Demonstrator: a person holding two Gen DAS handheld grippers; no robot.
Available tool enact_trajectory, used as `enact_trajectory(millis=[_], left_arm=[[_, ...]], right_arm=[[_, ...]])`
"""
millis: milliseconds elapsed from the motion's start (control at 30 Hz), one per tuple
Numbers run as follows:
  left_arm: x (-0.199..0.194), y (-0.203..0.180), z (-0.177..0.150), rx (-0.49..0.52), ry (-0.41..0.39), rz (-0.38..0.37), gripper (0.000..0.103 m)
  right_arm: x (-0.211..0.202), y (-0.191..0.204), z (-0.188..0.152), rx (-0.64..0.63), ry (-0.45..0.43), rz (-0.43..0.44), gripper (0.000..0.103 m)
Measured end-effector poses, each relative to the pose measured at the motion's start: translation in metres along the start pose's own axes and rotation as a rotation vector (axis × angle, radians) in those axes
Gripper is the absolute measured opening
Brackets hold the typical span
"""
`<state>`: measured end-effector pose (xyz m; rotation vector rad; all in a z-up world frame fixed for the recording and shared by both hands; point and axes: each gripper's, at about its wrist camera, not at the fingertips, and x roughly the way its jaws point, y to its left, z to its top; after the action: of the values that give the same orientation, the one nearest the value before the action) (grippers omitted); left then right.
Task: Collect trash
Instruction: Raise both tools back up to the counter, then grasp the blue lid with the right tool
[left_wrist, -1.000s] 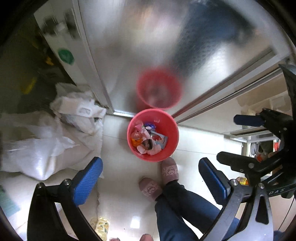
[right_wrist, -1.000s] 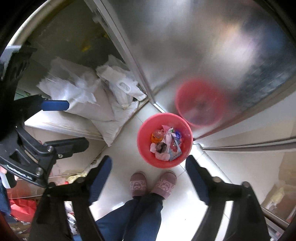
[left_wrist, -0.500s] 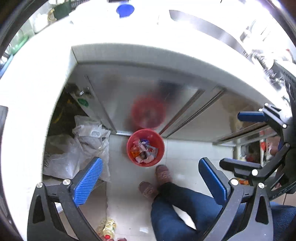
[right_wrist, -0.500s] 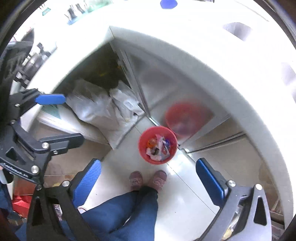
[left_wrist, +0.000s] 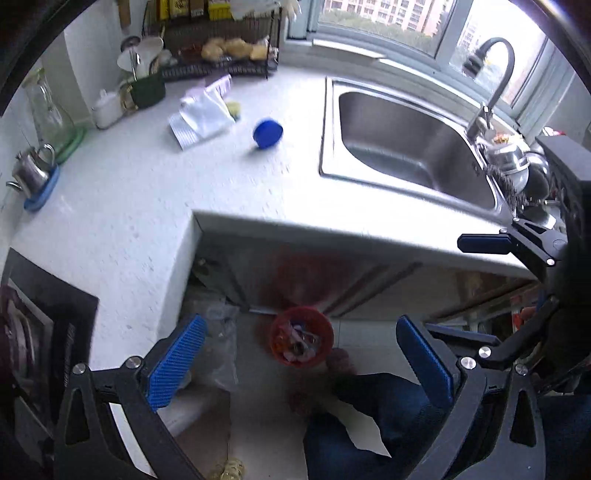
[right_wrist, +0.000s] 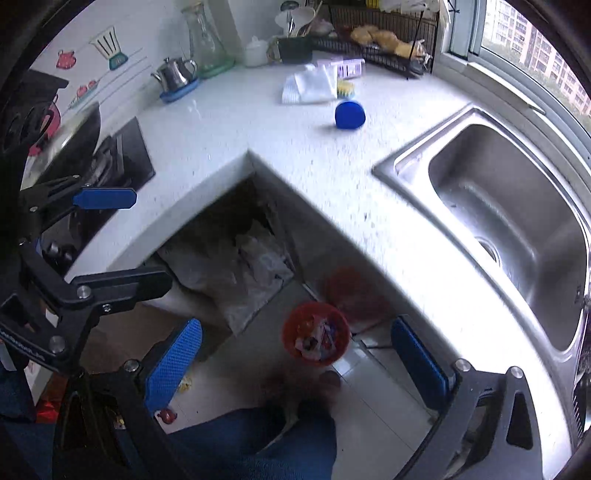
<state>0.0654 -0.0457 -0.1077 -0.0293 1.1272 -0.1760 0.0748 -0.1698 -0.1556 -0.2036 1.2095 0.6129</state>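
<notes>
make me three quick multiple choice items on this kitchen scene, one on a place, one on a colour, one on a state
1. Where is the red trash bin?
A. on the countertop
B. on the floor below the counter
C. in the sink

2. What colour is the round cap on the countertop?
A. blue
B. yellow
C. green

3. What state is the right tool in?
A. shut on a wrapper
B. shut and empty
C. open and empty

Answers:
1 B, it stands on the floor tiles by the person's feet.
2 A, it is plainly blue on the white top.
3 C, its blue pads stand far apart with nothing between them.
</notes>
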Motion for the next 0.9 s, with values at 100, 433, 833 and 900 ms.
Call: enact_trajectory(millis=[100,433,833,900], left_arm=[[-0.007,0.013,0.017,-0.032,-0.021,0.023,0.103],[0.002,0.045,0.073,-0.149,-0.035,0.139,0.103],[0.050,0.092,0.135,-0.197,0.000,0.144,0.103],[0.061,0.105,0.144,-0.186,0.013,0.130,0.103]], right_arm=[[-0.004,-0.012,0.024,0.001,-0.010,0.018,0.102],[0.013,-0.045,0.109,-0.067,-0.016,0.064,0.102],[0.054,-0.068,0.182,-0.051,0.052,0.053,0.102],[0.066,-0.070,0.192,-0.031,0.072,0.041,0.102]])
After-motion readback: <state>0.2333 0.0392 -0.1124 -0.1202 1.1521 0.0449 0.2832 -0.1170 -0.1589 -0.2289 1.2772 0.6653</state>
